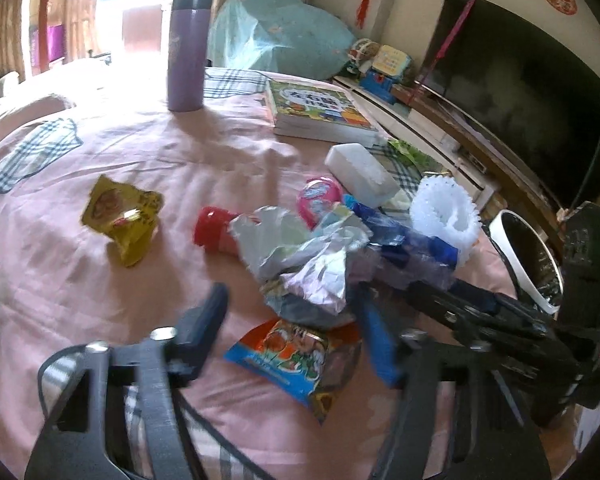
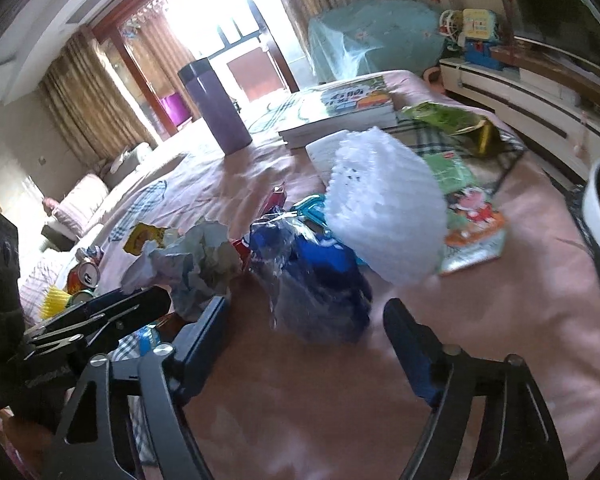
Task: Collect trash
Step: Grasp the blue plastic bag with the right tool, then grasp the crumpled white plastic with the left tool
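Trash lies piled on a pink bedsheet [image 1: 204, 152]. In the left wrist view my left gripper [image 1: 292, 312] is open over a crumpled silver wrapper [image 1: 308, 256] and a colourful snack packet [image 1: 300, 356]. A yellow wrapper [image 1: 122, 216] lies to the left, a red cap [image 1: 212, 226] and a pink round pack [image 1: 318, 196] beyond. In the right wrist view my right gripper [image 2: 304, 320] is open just before a crumpled blue plastic bag [image 2: 320, 280]. White foam netting [image 2: 384, 204] lies behind it, crumpled paper [image 2: 196, 256] to its left. The white bin [image 1: 520, 256] stands at the right.
A purple flask [image 1: 186, 44] and a thick book [image 1: 316, 112] stand on the bed at the back. A white foam block [image 1: 360, 172] lies near the book. Cans [image 2: 84, 276] lie at the left. A TV [image 1: 520, 92] and cabinet line the right side.
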### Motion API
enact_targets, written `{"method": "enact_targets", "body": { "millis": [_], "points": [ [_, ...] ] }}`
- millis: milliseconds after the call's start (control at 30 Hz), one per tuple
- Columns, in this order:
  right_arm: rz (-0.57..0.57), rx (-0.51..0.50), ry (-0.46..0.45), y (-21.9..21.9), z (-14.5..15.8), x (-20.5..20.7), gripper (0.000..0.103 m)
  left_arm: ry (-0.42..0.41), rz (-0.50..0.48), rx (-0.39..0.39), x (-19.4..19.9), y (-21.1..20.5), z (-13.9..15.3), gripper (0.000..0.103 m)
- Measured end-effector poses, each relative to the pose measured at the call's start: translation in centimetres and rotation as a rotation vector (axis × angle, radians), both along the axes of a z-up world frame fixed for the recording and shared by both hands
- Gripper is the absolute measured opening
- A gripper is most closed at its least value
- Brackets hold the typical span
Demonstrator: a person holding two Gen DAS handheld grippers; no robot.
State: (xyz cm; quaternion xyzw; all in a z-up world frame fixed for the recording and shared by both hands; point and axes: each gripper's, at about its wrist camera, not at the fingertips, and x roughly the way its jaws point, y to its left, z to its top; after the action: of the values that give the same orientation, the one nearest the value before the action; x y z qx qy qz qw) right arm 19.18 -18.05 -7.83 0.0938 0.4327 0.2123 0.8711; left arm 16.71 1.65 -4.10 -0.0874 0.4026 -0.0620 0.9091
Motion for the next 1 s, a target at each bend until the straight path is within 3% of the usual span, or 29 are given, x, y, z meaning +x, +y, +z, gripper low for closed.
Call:
{"method": "enact_targets", "body": {
  "millis": [33, 67, 100, 233, 467, 567, 800, 900, 967, 1000],
  "points": [
    [0.003, -0.010, 0.008, 0.1, -0.1, 0.2, 0.052, 0.001, -0.015, -0.006, 0.2, -0.1, 0.0, 0.029],
    [0.001, -0.021, 0.014, 0.2, -0.3, 0.3, 0.044, 0.002, -0.024, -0.007, 0.2, -0.3, 0.0, 0.021],
    [0.001, -0.025, 0.017, 0.2, -0.3, 0.3, 0.043, 0.002, -0.031, -0.007, 0.2, -0.4, 0.0, 0.011],
    [0.010, -0.014, -0.006, -0.3, 0.3, -1.0, 0.034, -0.018, -0.044, -0.002, -0.6, -1.0, 0.5, 0.011],
    [-0.027, 0.029, -0.044, -3.0, 2.4, -3.7, 0.033, -0.063, -0.098, -0.014, -2.7, -2.8, 2.0, 0.009],
    [-0.064, 0.035, -0.062, -4.7, 3.1, -4.9, 0.033, -0.068, -0.136, -0.025, -3.3, -4.1, 2.3, 0.002],
    [-0.155, 0.041, -0.085, -9.1, 4.1, -7.6, 0.033, -0.082, -0.225, -0.017, -4.4, -7.7, 2.8, 0.001],
    [-0.191, 0.045, -0.082, -10.7, 4.1, -8.3, 0.033, -0.072, -0.221, -0.010, -4.5, -8.1, 2.7, 0.003],
    [-0.213, 0.049, -0.080, -11.6, 4.0, -8.7, 0.033, -0.067, -0.216, 0.014, -4.6, -8.1, 2.5, 0.015],
    [-0.219, 0.054, -0.078, -12.0, 3.9, -8.8, 0.033, -0.064, -0.203, 0.035, -4.6, -8.1, 2.4, 0.041]
  ]
}}
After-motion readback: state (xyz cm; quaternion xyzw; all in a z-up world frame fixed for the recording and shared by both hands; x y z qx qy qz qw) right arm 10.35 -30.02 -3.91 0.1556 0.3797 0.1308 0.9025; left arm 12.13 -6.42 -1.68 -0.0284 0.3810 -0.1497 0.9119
